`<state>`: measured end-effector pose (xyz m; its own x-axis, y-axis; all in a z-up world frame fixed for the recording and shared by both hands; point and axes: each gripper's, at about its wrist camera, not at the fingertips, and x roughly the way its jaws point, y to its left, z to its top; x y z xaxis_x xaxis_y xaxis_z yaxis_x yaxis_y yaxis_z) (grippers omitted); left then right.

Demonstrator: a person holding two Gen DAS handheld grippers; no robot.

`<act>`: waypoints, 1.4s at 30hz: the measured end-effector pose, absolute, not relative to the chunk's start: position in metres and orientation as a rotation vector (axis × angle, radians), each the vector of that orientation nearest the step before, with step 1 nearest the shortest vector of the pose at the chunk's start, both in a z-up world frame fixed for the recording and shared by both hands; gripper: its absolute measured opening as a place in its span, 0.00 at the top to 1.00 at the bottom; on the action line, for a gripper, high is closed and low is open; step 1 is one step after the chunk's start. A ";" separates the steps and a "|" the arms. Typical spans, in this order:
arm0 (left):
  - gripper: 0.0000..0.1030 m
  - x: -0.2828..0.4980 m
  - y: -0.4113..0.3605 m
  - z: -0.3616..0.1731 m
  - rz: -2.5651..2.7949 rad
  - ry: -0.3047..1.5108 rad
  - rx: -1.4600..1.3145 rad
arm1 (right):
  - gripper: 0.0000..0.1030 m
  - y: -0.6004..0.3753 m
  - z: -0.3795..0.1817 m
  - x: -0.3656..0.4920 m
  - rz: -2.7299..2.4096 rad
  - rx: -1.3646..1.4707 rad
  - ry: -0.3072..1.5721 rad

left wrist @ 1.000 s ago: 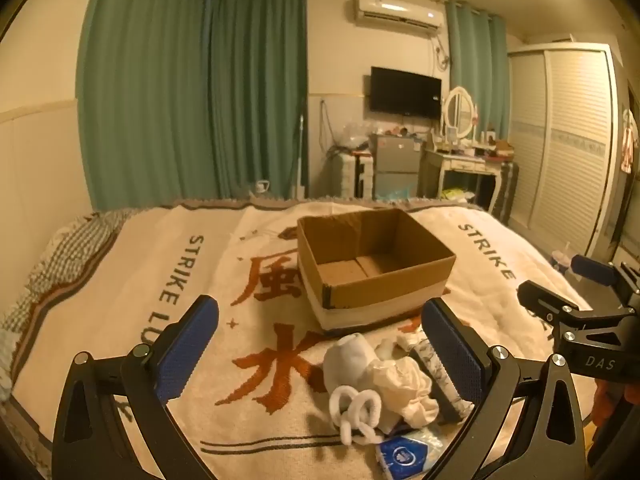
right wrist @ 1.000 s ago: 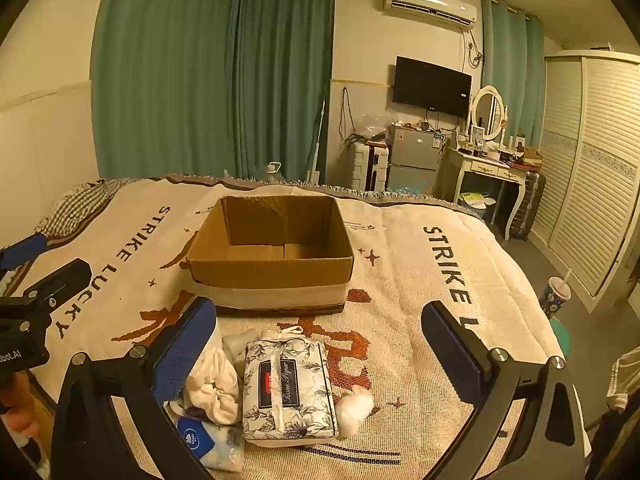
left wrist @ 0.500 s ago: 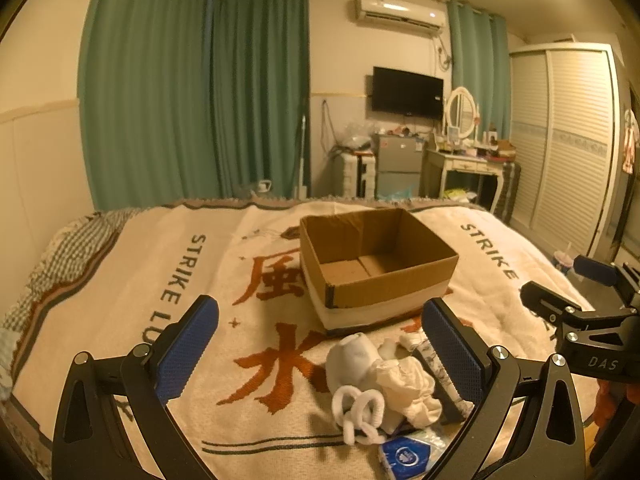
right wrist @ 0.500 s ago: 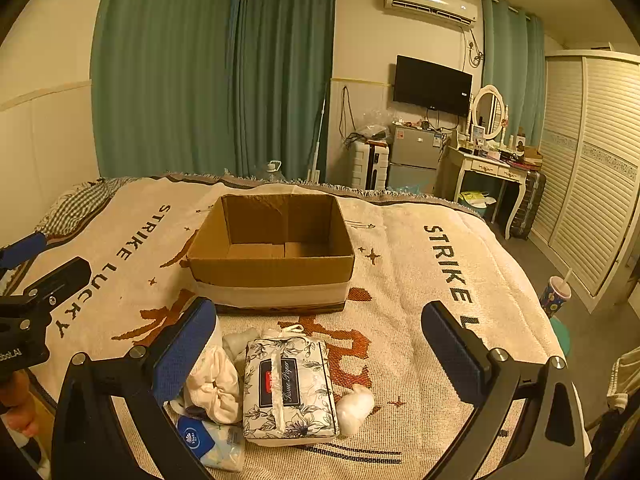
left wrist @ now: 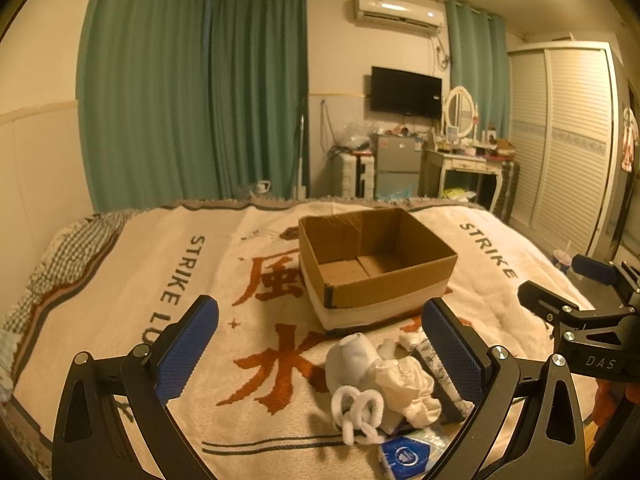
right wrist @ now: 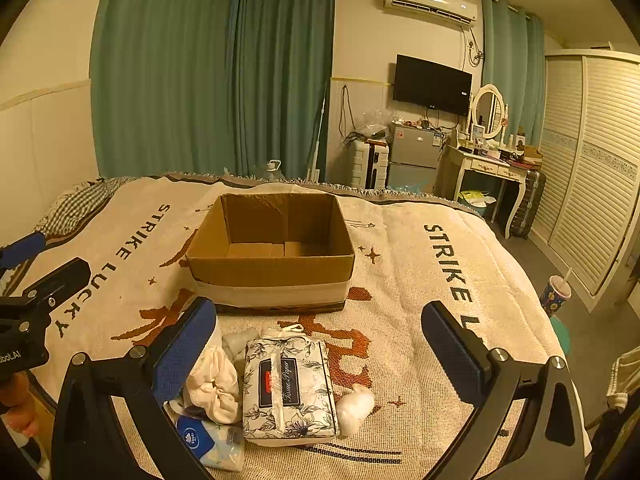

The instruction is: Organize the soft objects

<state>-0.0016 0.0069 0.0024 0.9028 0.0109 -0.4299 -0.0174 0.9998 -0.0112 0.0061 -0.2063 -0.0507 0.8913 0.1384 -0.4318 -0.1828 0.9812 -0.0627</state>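
Observation:
An open, empty cardboard box (left wrist: 376, 264) (right wrist: 270, 270) stands on the bed blanket. In front of it lies a pile of soft things: a floral tissue pack (right wrist: 289, 388), a cream scrunchie (right wrist: 210, 386) (left wrist: 404, 384), a white looped hair tie (left wrist: 356, 408), a white sock ball (left wrist: 350, 360), a small white bundle (right wrist: 355, 402) and a blue tissue packet (right wrist: 208, 442) (left wrist: 408, 452). My left gripper (left wrist: 320, 348) is open and empty, above and left of the pile. My right gripper (right wrist: 320, 344) is open and empty, over the tissue pack.
The cream blanket (left wrist: 168, 280) with lettering covers the bed. The bed's right edge drops to the floor, where a cup with a straw (right wrist: 556, 292) stands. A dressing table (right wrist: 492, 168), small fridge (right wrist: 414, 156) and wardrobe (right wrist: 592, 168) line the far side.
Both views have shifted only slightly. The grippers stay open and nothing in the pile has moved.

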 end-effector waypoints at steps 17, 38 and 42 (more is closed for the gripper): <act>0.00 0.000 0.009 0.003 0.017 0.437 -0.012 | 0.00 -0.205 -0.055 0.006 0.168 -0.098 0.447; 0.00 -0.001 0.007 0.004 0.025 0.428 -0.008 | 0.00 -0.205 -0.050 0.002 0.176 -0.097 0.448; 0.00 -0.005 0.006 0.006 0.028 0.417 -0.008 | 0.00 -0.206 -0.048 0.001 0.176 -0.095 0.449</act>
<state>-0.0046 0.0059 0.0056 0.9141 0.0258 -0.4047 -0.0290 0.9996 -0.0018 0.0010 -0.2059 -0.0480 0.8860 0.1486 -0.4392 -0.1903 0.9803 -0.0522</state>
